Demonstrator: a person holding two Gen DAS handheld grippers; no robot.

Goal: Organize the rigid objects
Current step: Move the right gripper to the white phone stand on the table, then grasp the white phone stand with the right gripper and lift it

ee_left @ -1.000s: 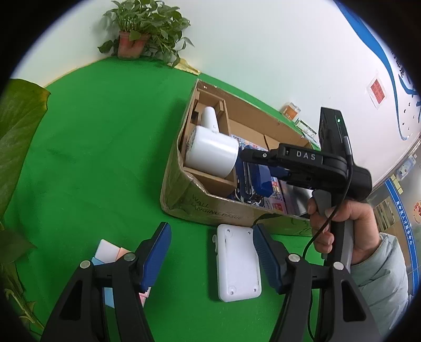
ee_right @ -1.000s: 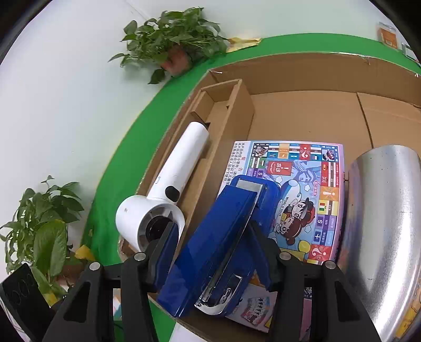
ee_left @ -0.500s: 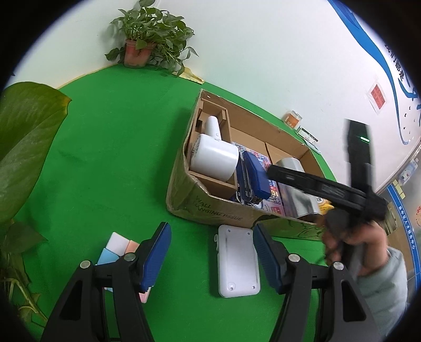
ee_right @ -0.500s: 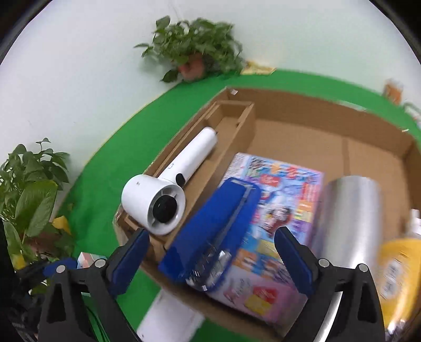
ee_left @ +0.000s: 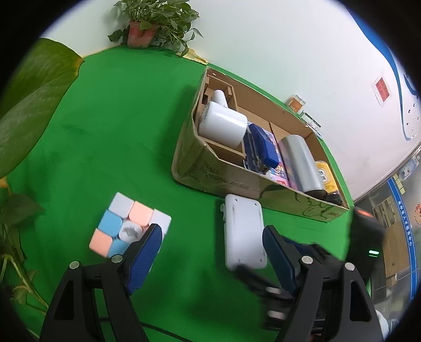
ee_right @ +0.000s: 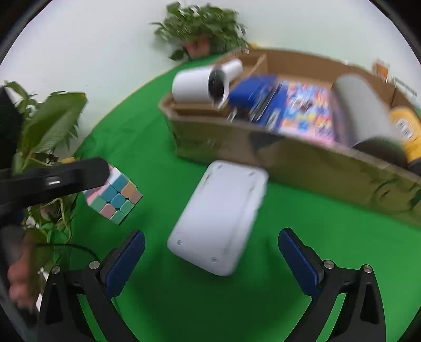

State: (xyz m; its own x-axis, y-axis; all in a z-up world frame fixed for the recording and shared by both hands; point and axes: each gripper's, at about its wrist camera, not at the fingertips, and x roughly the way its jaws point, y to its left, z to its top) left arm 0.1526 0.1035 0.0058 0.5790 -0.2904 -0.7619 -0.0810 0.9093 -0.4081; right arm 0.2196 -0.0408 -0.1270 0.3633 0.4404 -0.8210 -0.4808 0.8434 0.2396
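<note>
Green felt desk [ee_left: 118, 126], white wall behind, potted plant [ee_left: 150, 23] at upper left of the left wrist view. Flat white box [ee_right: 221, 218] lies on the felt just in front of the cardboard box [ee_left: 218, 179], centre of the right wrist view, which is motion-blurred. Pastel puzzle cube [ee_left: 129, 226] sits on the felt at lower left of the left wrist view, well apart from the cardboard box.

Already in the cardboard box: white hair dryer [ee_left: 221, 123] in its left compartment, blue stapler [ee_left: 260, 147] lying on a colourful game box [ee_right: 305, 115], silver cylinder [ee_left: 300, 160], yellow bottle [ee_left: 326, 176] at the right end. Looks mostly done; white box and cube look like what's left.

Right gripper [ee_right: 210, 260] is wide open and empty, jaws just opened, white box just ahead of the fingertips, no contact. Left gripper [ee_left: 213, 250] also spread with nothing between the pads, its jaws have been opening; left finger overlaps the cube in the picture, contact unclear.

Room: felt open around both loose items. Cardboard front wall sits close behind the white box, so clearance is tight there. Leaves [ee_left: 31, 105] crowd the left edge near the cube.
</note>
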